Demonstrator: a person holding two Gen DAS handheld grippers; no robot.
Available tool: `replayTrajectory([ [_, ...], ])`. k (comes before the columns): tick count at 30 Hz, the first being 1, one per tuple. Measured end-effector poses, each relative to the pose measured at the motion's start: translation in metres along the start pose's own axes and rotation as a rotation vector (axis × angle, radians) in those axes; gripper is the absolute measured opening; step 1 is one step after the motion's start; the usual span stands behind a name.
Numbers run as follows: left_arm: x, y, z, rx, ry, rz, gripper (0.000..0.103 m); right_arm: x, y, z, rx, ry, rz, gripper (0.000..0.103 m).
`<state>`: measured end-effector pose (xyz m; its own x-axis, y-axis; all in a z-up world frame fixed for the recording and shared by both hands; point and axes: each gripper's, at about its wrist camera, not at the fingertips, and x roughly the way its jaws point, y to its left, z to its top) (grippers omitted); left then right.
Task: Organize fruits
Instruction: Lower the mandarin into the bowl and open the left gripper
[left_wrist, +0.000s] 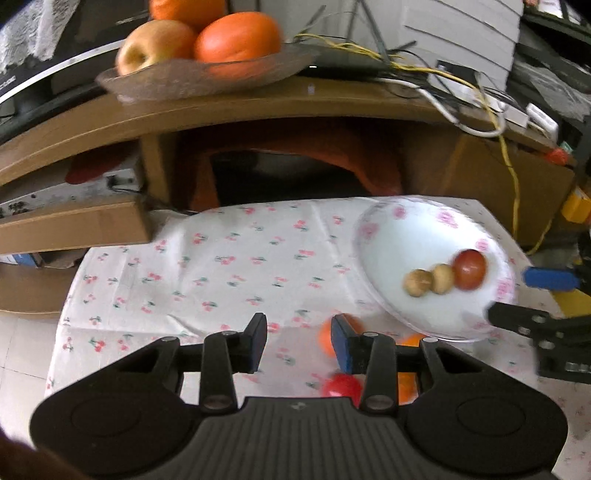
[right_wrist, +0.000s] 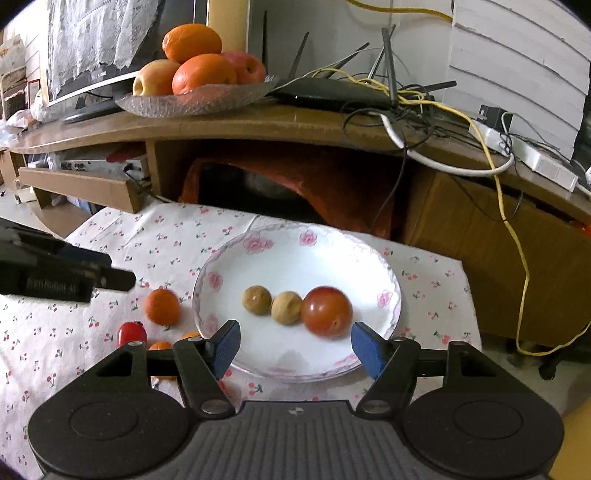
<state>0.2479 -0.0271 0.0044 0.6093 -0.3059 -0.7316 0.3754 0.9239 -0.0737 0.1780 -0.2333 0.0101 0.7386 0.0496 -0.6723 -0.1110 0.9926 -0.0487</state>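
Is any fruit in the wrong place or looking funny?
Yes. A small orange, a red fruit and more orange pieces lie loose on the cloth, left of the plate, which holds just three. Nothing looks spilled or broken.
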Motion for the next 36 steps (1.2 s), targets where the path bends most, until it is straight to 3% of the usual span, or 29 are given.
replayTrajectory([
  [2,0.005,0.006,-0.002,0.023,-0.014,0.017,0.044,0.005,0.002,0.001,-0.004,0.009,0.004,0.066],
  [5,0.016,0.003,-0.005,0.028,0.011,-0.053,0.044,0.011,0.006,0.000,-0.014,0.021,0.014,0.066],
  [11,0.031,-0.033,-0.008,0.170,0.024,-0.121,0.047,0.012,0.014,-0.007,-0.057,0.048,0.040,0.066],
  [15,0.042,-0.050,-0.016,0.221,0.060,-0.132,0.040,0.009,0.016,-0.011,-0.071,0.060,0.059,0.066],
  [21,0.043,-0.053,-0.015,0.201,0.057,-0.133,0.034,0.007,0.017,-0.014,-0.082,0.070,0.080,0.066],
  [25,0.029,-0.049,-0.013,0.186,0.041,-0.156,0.033,0.001,0.016,-0.014,-0.088,0.071,0.117,0.056],
  [32,0.008,-0.068,0.007,0.196,-0.022,-0.214,0.033,-0.001,0.015,-0.016,-0.076,0.078,0.118,0.058],
  [36,0.019,-0.086,0.015,0.233,-0.030,-0.180,0.034,-0.001,0.017,-0.020,-0.082,0.094,0.133,0.059],
])
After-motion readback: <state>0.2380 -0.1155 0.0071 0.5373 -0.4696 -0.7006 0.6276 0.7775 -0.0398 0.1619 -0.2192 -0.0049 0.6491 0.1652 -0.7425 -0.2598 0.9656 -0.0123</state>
